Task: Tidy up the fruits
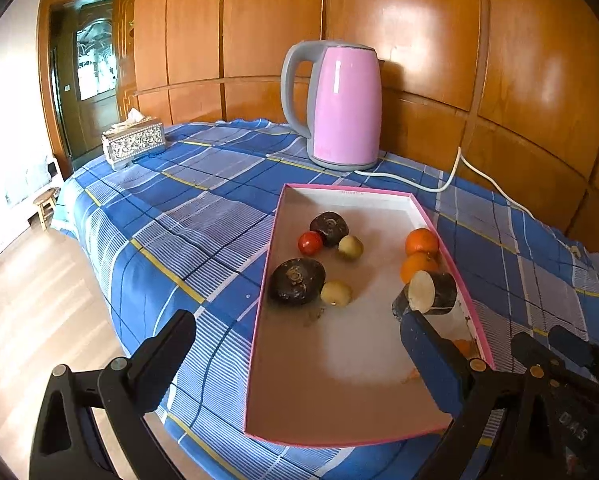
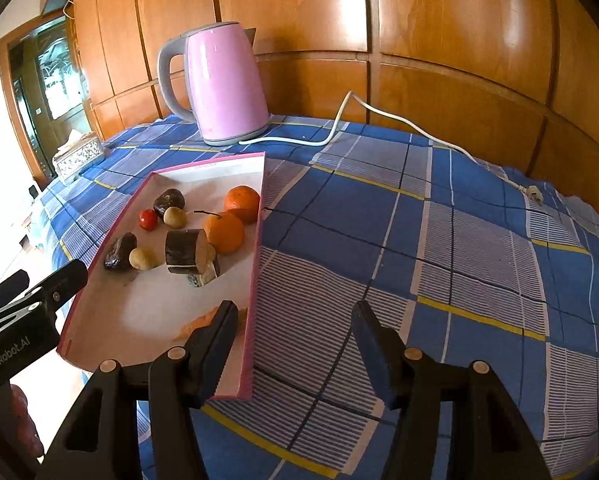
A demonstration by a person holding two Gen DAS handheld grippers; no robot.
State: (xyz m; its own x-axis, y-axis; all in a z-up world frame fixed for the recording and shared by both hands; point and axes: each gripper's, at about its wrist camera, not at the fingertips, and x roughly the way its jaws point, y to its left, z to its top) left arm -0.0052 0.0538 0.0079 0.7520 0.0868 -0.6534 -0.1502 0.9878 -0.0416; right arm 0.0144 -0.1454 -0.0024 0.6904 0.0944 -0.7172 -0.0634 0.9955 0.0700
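Right claw (image 2: 295, 344) nearest, half-spread, empty, straddling pink box (image 2: 255, 280) wall. Cut dark piece (image 2: 183, 252) lies ahead-left inside, long axis crosswise. Left claw (image 1: 299, 364) wide, empty.

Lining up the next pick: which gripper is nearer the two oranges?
Right. The right gripper straddles the box wall on the side where the oranges lie; the left gripper spans the box's opposite wall, farther from them.
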